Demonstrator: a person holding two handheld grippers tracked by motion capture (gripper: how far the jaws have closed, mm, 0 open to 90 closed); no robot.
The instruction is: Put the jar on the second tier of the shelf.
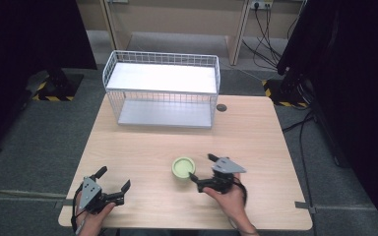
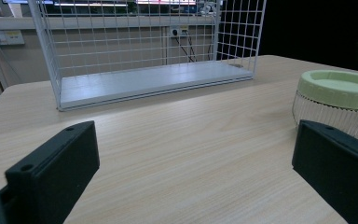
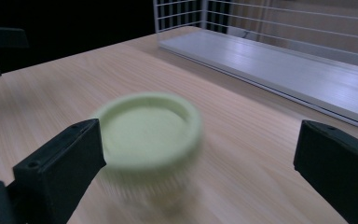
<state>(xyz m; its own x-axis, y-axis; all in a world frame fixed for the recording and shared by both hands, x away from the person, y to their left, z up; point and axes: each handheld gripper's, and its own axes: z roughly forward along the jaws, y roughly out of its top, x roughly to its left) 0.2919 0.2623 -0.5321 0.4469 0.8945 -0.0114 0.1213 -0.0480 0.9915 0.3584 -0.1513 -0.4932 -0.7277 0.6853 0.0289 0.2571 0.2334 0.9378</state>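
Right gripper view: jar (image 3: 149,135) just beyond spread fingers (image 3: 60,158).

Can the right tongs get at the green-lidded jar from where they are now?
Probably yes: the right tongs are open beside the jar, facing it, with bare table between and nothing in the way.

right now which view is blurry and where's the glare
Right gripper view: the green-lidded jar is smeared, apparently motion blur, while the tool's jaws look sharp. Left gripper view: crisp. High view: the wire rack's white top shelf is blown out by overhead light, and the room's edges fall dark.
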